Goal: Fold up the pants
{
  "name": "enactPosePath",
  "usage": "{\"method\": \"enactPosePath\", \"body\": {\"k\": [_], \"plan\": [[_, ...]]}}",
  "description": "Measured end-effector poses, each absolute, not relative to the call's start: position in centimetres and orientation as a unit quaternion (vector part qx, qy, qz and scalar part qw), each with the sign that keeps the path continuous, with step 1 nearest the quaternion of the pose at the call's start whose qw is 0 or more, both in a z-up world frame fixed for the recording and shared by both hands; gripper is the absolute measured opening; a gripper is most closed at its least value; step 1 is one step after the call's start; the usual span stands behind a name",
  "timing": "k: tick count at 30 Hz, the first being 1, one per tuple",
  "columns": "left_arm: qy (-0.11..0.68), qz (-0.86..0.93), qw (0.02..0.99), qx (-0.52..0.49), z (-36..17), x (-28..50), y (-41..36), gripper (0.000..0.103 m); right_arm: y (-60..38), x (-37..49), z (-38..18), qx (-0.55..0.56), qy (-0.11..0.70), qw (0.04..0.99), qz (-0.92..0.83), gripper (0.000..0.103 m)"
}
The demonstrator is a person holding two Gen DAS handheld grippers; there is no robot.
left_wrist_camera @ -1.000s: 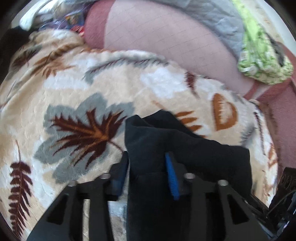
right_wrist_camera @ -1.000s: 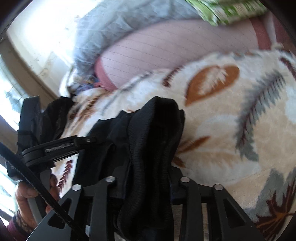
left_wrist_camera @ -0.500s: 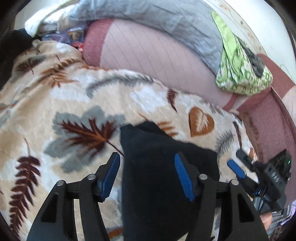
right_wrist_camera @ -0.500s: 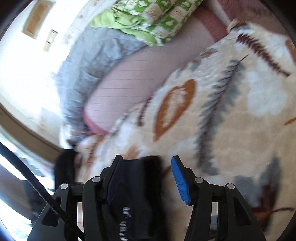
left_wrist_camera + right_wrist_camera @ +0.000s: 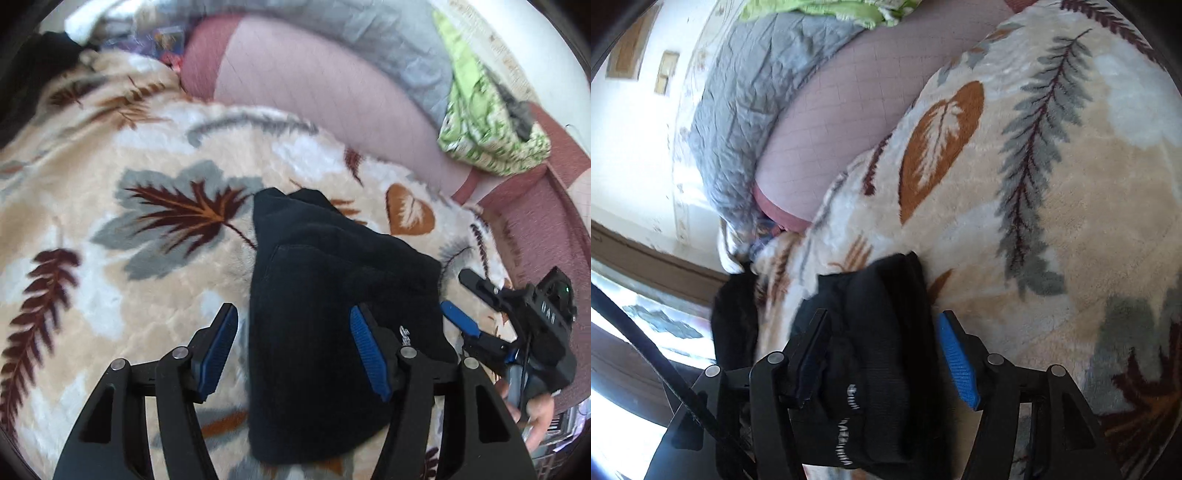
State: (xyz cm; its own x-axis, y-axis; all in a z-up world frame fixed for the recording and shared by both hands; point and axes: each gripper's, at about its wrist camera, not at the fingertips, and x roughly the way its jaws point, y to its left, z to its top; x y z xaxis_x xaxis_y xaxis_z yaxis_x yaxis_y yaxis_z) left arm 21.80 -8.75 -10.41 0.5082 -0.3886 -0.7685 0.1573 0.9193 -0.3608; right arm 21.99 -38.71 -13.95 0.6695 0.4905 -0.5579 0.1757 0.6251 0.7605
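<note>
Black soft knit pants (image 5: 325, 317), folded bundle on the leaf-print plush blanket (image 5: 110, 229), near edge. Light, limp. Your left gripper (image 5: 295, 347) and right gripper (image 5: 882, 354) are opening, fabric between, unclamped. Grip the ribbed waistband.

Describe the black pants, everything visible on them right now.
The black pants look like soft knit or fleece, folded into a compact thick bundle lying on the leaf-print blanket. Small white lettering shows near the edge closest to the cameras. The bundle sits between the jaws of the left gripper and the right gripper; both are opening, blue pads clear of the cloth where visible. Layered folds show in the right wrist view.
</note>
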Motion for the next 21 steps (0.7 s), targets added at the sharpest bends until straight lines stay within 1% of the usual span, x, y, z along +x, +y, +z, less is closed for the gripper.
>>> {"method": "enactPosePath", "body": {"k": [3, 5, 8, 9, 13, 18, 21], "plan": [[0.474, -0.158, 0.857, -0.125, -11.5, 19.8, -8.3, 0.063, -38.2, 21.1, -12.7, 0.432, 0.382, 0.809, 0.114, 0.066], [0.489, -0.153, 0.850, -0.126, -13.3, 19.6, -8.1, 0.064, -37.0, 20.9, -12.3, 0.438, 0.381, 0.804, 0.129, 0.066], [0.493, -0.152, 0.840, -0.169, -14.5, 19.9, -7.3, 0.072, -35.2, 19.9, -12.7, 0.431, 0.394, 0.799, 0.145, 0.066], [0.494, -0.153, 0.838, -0.175, -14.7, 20.0, -7.3, 0.072, -34.8, 19.6, -12.8, 0.426, 0.399, 0.798, 0.149, 0.066], [0.487, -0.148, 0.848, -0.146, -14.4, 19.6, -8.2, 0.074, -33.6, 19.5, -14.3, 0.403, 0.432, 0.793, 0.149, 0.064], [0.499, -0.147, 0.839, -0.161, -13.4, 18.8, -7.8, 0.074, -34.7, 20.3, -15.2, 0.423, 0.426, 0.786, 0.146, 0.063], [0.496, -0.147, 0.842, -0.152, -12.2, 16.7, -7.7, 0.074, -35.8, 19.6, -15.3, 0.433, 0.419, 0.787, 0.135, 0.063]]}}
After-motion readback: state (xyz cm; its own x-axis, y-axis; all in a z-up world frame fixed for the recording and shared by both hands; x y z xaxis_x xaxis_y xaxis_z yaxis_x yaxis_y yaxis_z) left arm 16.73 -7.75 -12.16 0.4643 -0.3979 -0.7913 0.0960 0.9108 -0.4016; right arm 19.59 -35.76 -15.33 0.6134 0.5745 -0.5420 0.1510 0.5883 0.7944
